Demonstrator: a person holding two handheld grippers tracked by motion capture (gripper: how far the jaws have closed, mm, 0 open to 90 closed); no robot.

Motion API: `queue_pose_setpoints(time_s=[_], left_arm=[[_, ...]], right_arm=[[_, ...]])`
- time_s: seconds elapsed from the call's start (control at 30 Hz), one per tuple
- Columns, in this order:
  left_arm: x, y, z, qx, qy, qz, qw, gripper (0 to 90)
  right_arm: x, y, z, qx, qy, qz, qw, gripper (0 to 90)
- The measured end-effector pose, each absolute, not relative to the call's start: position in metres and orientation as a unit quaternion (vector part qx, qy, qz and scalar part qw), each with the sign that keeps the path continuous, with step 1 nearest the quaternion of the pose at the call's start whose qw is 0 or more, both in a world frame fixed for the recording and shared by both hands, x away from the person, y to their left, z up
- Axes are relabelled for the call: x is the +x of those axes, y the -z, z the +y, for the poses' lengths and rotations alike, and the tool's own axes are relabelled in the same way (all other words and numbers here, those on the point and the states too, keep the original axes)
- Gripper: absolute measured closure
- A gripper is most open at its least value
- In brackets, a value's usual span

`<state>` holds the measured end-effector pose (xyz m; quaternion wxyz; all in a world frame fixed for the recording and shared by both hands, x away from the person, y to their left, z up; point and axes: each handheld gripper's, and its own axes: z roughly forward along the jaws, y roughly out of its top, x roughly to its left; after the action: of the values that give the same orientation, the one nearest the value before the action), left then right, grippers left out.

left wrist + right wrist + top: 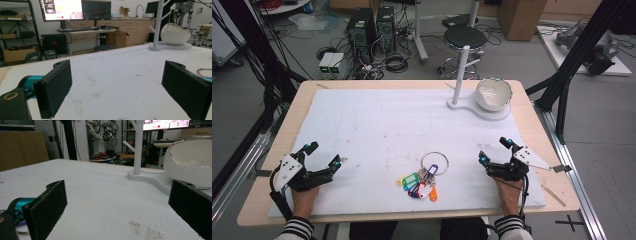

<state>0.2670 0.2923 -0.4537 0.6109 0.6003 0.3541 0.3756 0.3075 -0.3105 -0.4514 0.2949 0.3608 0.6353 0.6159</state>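
High view showed the key bunch [424, 179] lying on the white foam board [377, 125], near the front edge and roughly midway between the two hands. Its large metal ring [435, 162] lay flat, with coloured tags fanned out toward the person. The left gripper [323, 154] rested on the board well apart from the keys, jaws spread wide, nothing between them. The right gripper [494, 150] sat nearer the bunch on its other side, jaws likewise released and empty. At the far right corner stood the white peg stand [461, 75], with the white bowl [493, 93] on its base.

Risks noted, as judgement only:
- The ring lay flush on the foam; a jaw coming in too shallow would likely slide over it or push the bunch away rather than get under it.
- Pinching a plastic tag instead of the ring could let the bunch swing and slip, since the tags hang loose.
- If the ring was meant for a peg on the stand, a dangling bunch might knock the bowl, which sat just beside the post.
- Pressing hard could dent the soft foam.
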Motion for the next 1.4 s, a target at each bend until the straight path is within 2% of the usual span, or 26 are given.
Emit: queue_pose_setpoints(time_s=[1.0,1.23,1.4], left_arm=[[0.267,0.454,0.293,0.601,-0.374,0.354,0.611,9.9],[0.267,0.454,0.293,0.602,-0.375,0.353,0.611,9.9],[0.267,0.454,0.293,0.6,-0.374,0.354,0.612,9.9]], right_arm=[[0.31,0.451,-0.309,0.358,-0.608,0.642,0.3,1.4],[0.314,0.448,-0.31,0.37,-0.602,0.65,0.278,1.4],[0.32,0.433,-0.308,0.36,-0.583,0.679,0.263,1.4]])
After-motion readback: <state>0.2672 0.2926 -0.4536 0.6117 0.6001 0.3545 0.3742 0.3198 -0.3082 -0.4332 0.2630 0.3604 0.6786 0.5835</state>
